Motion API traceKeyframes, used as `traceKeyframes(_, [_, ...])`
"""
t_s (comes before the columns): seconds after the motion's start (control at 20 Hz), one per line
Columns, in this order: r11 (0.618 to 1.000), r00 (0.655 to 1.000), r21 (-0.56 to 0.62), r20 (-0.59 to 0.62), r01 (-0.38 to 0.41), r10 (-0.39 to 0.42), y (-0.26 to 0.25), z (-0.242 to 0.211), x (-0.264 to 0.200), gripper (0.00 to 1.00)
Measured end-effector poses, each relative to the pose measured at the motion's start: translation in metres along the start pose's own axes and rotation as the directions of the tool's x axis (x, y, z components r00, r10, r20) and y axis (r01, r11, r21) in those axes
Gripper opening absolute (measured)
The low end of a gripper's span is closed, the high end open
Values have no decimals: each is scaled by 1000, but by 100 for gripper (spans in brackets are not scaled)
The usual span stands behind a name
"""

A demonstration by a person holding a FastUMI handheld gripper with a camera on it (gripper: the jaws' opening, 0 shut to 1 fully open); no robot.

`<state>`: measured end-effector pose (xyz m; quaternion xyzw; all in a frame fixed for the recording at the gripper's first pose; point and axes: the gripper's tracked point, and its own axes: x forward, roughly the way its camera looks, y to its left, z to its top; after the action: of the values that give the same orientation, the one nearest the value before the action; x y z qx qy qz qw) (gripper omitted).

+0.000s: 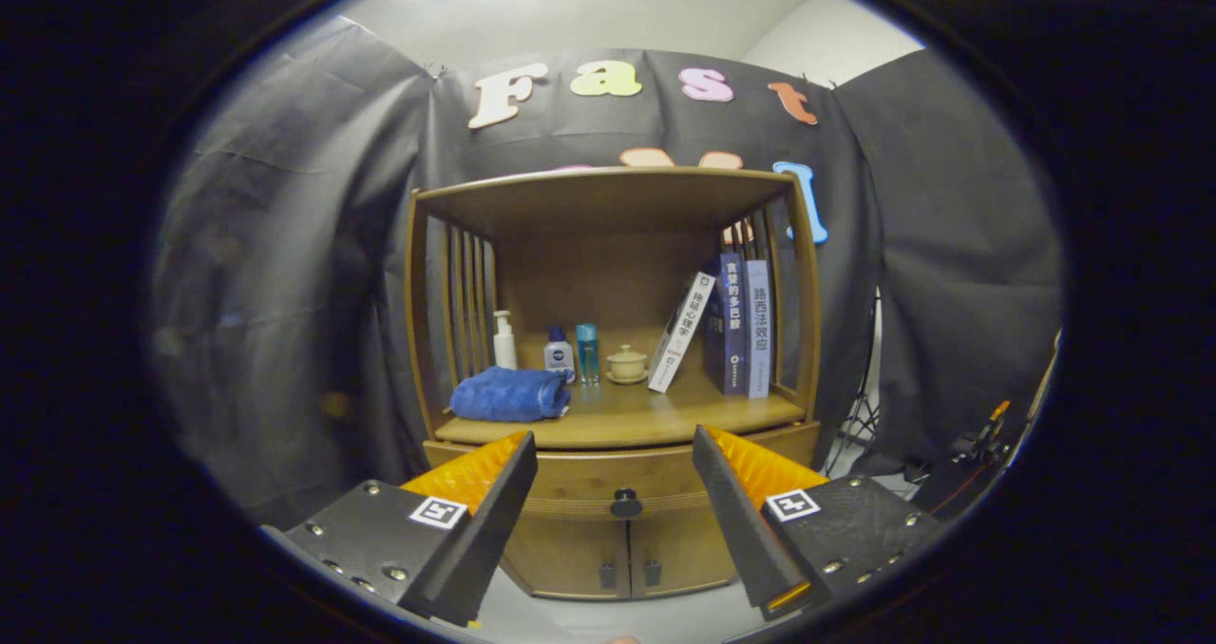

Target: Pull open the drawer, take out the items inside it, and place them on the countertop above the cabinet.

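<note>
A: From the gripper view, where is the drawer (622, 492)?

B: Straight ahead, beyond the gripper (616, 506). It is shut, sitting just under the worktop (627, 421) of the wooden cabinet (617, 378), above the two lower doors (617, 554). Its dark round knob (625, 503) shows between the two fingers.

A: And the jaws?

B: Wide apart, holding nothing, and well short of the cabinet.

A: Where would you take hold?

B: On the knob. It looks small, hard and probably smooth, so I would close squarely across it and pull straight back, or the pads may slip off. The drawer front looks stiff wood; I cannot tell how freely it slides, nor what lies inside.

A: Room on the worktop?

B: Some, at the front. A folded blue towel (510, 394), small bottles (560, 351), a lidded cup (626, 364) and books (731, 326) stand further back.
</note>
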<state>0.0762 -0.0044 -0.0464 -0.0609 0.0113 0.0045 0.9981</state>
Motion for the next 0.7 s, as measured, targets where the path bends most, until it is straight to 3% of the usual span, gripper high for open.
traceKeyframes(0.35, [1000,999,-7,-38,16,-17,-3,-44,75,98])
traceKeyframes(0.7, [1000,984,-22,-180,-2,-2,-11,-145,129,99])
